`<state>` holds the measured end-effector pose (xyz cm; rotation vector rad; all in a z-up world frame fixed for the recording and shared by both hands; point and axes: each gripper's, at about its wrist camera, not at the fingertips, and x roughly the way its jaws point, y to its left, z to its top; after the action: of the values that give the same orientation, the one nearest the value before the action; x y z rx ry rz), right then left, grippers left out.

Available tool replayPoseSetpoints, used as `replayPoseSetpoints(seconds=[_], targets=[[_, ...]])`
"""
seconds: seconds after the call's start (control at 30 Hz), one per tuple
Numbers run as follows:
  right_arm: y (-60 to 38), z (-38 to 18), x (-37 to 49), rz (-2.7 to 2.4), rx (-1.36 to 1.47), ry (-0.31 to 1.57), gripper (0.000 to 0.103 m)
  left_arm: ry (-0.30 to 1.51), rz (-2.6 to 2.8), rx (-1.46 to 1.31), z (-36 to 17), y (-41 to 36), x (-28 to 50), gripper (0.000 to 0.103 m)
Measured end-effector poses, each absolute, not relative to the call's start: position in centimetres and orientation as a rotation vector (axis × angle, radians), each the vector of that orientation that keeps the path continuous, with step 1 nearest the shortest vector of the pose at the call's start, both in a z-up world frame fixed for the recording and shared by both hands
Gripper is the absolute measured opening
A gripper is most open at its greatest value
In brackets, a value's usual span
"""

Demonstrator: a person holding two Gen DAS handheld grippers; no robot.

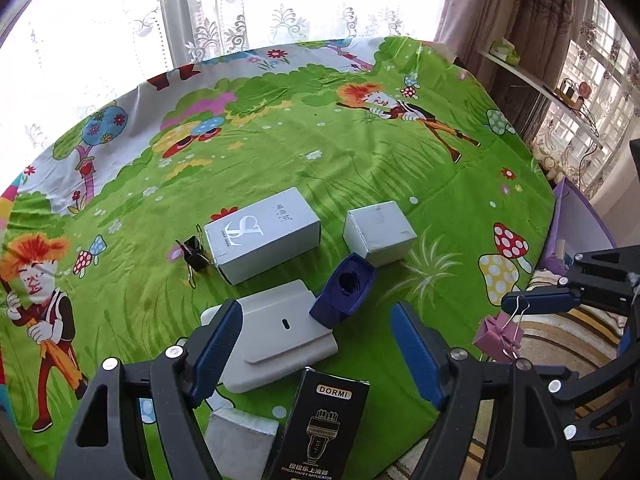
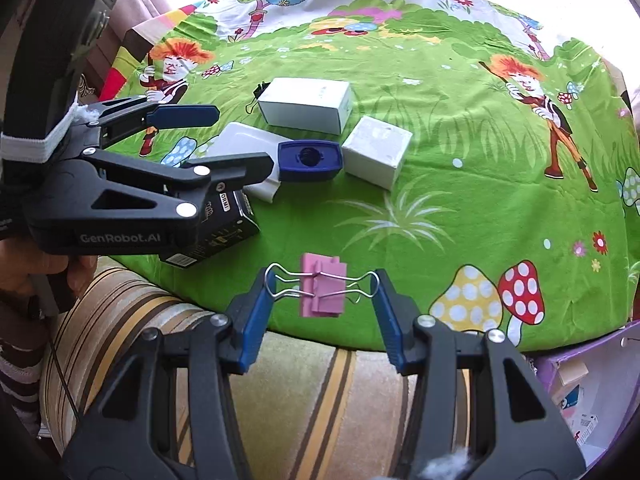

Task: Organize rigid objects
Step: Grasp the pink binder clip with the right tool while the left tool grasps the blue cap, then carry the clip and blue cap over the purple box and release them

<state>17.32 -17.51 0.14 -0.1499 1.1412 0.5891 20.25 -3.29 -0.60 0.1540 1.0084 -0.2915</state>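
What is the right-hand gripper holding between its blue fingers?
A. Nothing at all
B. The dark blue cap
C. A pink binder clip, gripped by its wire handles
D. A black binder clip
C: in the right wrist view, the right gripper has the pink binder clip spanning its fingers, the wire handles pressed against the blue pads, hanging over the edge of the green tablecloth.

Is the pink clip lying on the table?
No, the pink clip hangs off the table, its wire handles pinched between the right gripper's fingers.
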Motion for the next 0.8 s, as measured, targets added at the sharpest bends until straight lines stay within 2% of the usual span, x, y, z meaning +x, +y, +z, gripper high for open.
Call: replayPoseSetpoints(seconds=[0.2, 0.33, 0.4, 0.8], targets=[[-20.3, 1.3, 16.6, 0.574, -0.138, 1.087, 0.053, 1.025, -0.286, 0.365, -2.2, -6.7, 21.6, 0.068], [-21.7, 1.6, 16.4, 0.572, -0.121, 1.068, 0.053, 1.050, -0.274, 0.449, -3.4, -7.9, 22.4, 0.046], [-22.4, 1.8, 16.2, 0.569, -0.115, 1.059, 0.053, 1.068, -0.277, 0.462, -3.9, -8.1, 22.8, 0.030], [-25.6, 2.7, 15.0, 0.543, -0.080, 1.030, 0.054, 1.023, -0.295, 0.484, -1.8, -9.0, 20.7, 0.028]])
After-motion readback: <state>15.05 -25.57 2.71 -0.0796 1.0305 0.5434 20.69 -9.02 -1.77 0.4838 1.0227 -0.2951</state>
